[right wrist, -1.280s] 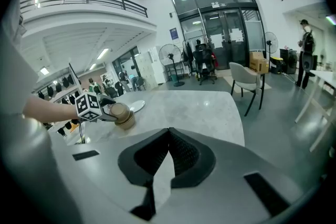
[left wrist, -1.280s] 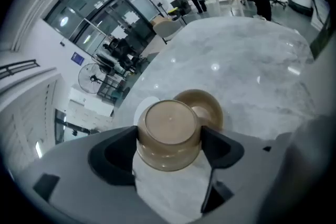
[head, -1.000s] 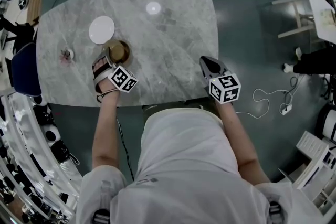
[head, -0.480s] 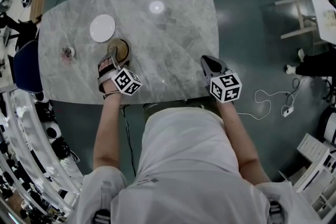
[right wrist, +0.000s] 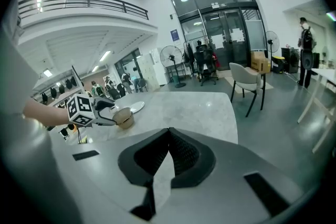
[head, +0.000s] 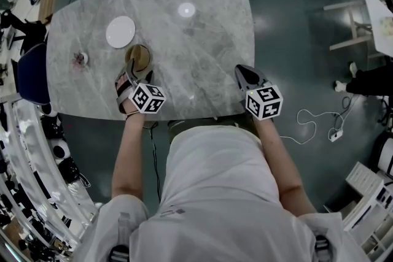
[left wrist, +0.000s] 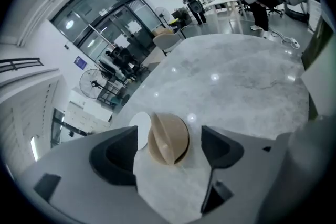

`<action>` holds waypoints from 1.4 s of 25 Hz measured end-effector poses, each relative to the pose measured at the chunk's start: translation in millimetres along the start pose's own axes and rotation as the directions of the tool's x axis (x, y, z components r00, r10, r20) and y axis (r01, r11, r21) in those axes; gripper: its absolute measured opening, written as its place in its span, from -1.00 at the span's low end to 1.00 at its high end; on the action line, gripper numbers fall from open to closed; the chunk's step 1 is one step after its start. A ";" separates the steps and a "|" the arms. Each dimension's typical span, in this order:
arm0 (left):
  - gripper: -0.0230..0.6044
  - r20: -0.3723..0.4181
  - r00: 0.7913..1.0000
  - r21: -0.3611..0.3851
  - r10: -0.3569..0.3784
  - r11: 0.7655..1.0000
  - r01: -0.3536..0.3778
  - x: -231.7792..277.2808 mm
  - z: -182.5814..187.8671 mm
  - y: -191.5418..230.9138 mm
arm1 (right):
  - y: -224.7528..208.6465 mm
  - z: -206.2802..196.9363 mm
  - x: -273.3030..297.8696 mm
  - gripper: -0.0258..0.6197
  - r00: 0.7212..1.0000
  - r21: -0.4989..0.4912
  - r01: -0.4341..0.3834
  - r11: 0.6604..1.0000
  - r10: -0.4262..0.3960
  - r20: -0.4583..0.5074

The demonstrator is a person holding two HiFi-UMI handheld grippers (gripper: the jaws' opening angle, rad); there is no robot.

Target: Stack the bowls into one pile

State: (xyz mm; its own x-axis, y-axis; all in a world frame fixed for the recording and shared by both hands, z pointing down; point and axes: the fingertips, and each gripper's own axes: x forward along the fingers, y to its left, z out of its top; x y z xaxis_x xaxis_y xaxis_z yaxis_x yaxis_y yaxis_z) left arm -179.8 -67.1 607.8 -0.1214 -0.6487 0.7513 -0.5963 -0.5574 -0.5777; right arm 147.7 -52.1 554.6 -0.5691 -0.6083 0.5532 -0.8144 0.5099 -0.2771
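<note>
While the right gripper (head: 245,75) is kept shut at the table (head: 202,40) edge, left gripper (head: 132,78) drawn back slightly, jaws held wide, tan bowl (head: 139,57) left just ahead, white dish (head: 120,32) near it.

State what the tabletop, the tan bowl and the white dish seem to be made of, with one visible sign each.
Tabletop: polished marble or a marble-look slab; grey veining, bright lamp reflections.
Tan bowl: probably wood or matte plastic; even tan, dull surface.
White dish: likely glazed ceramic or melamine; plain white, smooth.
</note>
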 end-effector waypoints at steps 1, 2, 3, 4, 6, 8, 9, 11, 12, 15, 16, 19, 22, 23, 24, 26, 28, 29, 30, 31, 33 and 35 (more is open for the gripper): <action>0.27 0.002 1.000 -0.025 0.006 1.000 -0.006 -1.1 -0.6 2.6 | -0.5 0.3 -0.5 -0.89 1.000 -0.001 -0.001 1.000 0.001 0.000; 0.27 0.002 1.000 -0.050 0.007 0.999 -0.007 -1.7 -1.1 4.6 | -1.1 0.6 -1.2 -0.89 1.000 -0.003 -0.001 1.000 0.001 -0.001; 0.25 0.000 1.000 -0.073 0.005 0.997 -0.005 -2.0 -1.7 5.7 | -1.7 0.9 -2.0 -0.89 1.000 -0.004 -0.002 1.000 0.002 -0.001; 0.22 -0.002 1.000 -0.091 0.000 0.996 0.000 -1.7 -2.8 6.2 | -2.2 1.0 -2.8 -0.89 1.000 -0.005 -0.001 1.000 0.001 -0.001; 0.11 -0.005 1.000 -0.116 -0.014 0.993 0.014 0.4 -5.7 5.7 | -2.4 0.5 -3.3 -0.89 1.000 -0.006 0.001 1.000 -0.001 -0.001; -0.12 -0.003 1.000 -0.125 -0.026 0.992 0.026 3.2 -7.4 4.6 | -2.6 0.2 -3.1 -0.89 1.000 -0.006 0.005 1.000 -0.005 -0.003; -0.26 0.000 1.000 -0.126 -0.031 0.992 0.031 4.9 -7.2 3.9 | -3.0 0.2 -2.9 -0.89 1.000 -0.006 0.008 1.000 -0.008 -0.004; -0.41 0.005 0.999 -0.128 -0.040 0.991 0.040 9.3 -6.3 2.3 | -3.9 -0.3 -2.4 -0.89 1.000 -0.004 0.015 1.000 -0.015 -0.007; -0.46 0.006 0.999 -0.128 -0.045 0.991 0.045 11.8 -6.4 1.3 | -3.8 -0.9 -2.3 -0.89 1.000 -0.003 0.018 1.000 -0.018 -0.008; -0.63 0.009 0.998 -0.118 -0.064 0.991 0.065 17.7 -7.6 -3.2 | -2.8 -3.1 -3.3 -0.89 0.999 0.000 0.031 1.000 -0.031 -0.012; -0.68 0.014 0.997 -0.111 -0.075 0.991 0.076 19.0 -6.7 -5.4 | -2.8 -3.3 -3.8 -0.89 0.999 0.000 0.035 0.999 -0.035 -0.012; -0.78 0.014 0.995 -0.071 -0.103 0.992 0.104 22.1 -5.0 -12.2 | -2.9 -2.2 -4.4 -0.89 0.999 0.001 0.045 0.999 -0.045 -0.013; -0.85 -0.008 0.992 -0.033 -0.129 0.991 0.128 23.6 -9.1 -16.4 | -1.5 -1.1 -3.9 -0.89 0.999 0.002 0.052 0.999 -0.052 -0.013; -0.86 -0.018 0.990 -0.021 -0.139 0.990 0.139 24.0 -11.5 -17.4 | -0.8 -0.4 -3.2 -0.89 0.998 0.002 0.053 0.999 -0.053 -0.012; -0.86 -0.027 0.988 -0.007 -0.149 0.989 0.149 24.4 -14.3 -18.4 | 0.3 0.4 -2.4 -0.89 0.998 0.001 0.054 0.999 -0.054 -0.011; -0.86 -0.043 0.986 0.020 -0.164 0.986 0.165 25.0 -19.9 -20.0 | 3.3 2.0 -1.1 -0.89 0.999 -0.003 0.054 0.999 -0.054 -0.010; -0.86 -0.050 0.984 0.037 -0.172 0.984 0.174 25.6 -23.3 -21.6 | 5.6 3.3 -0.9 -0.89 0.999 -0.006 0.052 0.999 -0.052 -0.009; -0.86 -0.052 0.983 0.038 -0.176 0.983 0.178 25.9 -24.3 -22.6 | 6.2 3.5 -1.0 -0.89 0.999 -0.007 0.050 0.999 -0.051 -0.009; -0.86 -0.053 0.982 0.036 -0.181 0.983 0.183 26.3 -25.2 -23.9 | 6.8 3.4 -1.1 -0.89 0.999 -0.009 0.049 0.999 -0.049 -0.010; -0.86 -0.053 0.981 0.031 -0.187 0.982 0.189 26.6 -25.8 -25.5 | 7.3 3.0 -1.2 -0.89 0.999 -0.010 0.047 0.999 -0.047 -0.010; -0.85 -0.047 0.979 0.019 -0.200 0.979 0.201 27.2 -25.9 -28.7 | 8.0 2.1 -0.9 -0.89 0.999 -0.012 0.045 0.999 -0.045 -0.012; -0.83 -0.036 0.977 0.005 -0.211 0.977 0.212 27.5 -24.6 -30.4 | 8.1 1.9 0.4 -0.89 0.999 -0.013 0.044 0.999 -0.044 -0.014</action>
State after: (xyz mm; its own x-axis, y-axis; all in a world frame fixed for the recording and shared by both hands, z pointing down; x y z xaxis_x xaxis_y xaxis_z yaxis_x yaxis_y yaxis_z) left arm -184.6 -55.2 653.9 -0.0211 -0.4971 0.8674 -0.6047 -0.6846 -0.4071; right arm 140.7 -49.3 551.1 -0.5311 -0.6217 0.5757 -0.8370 0.4905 -0.2425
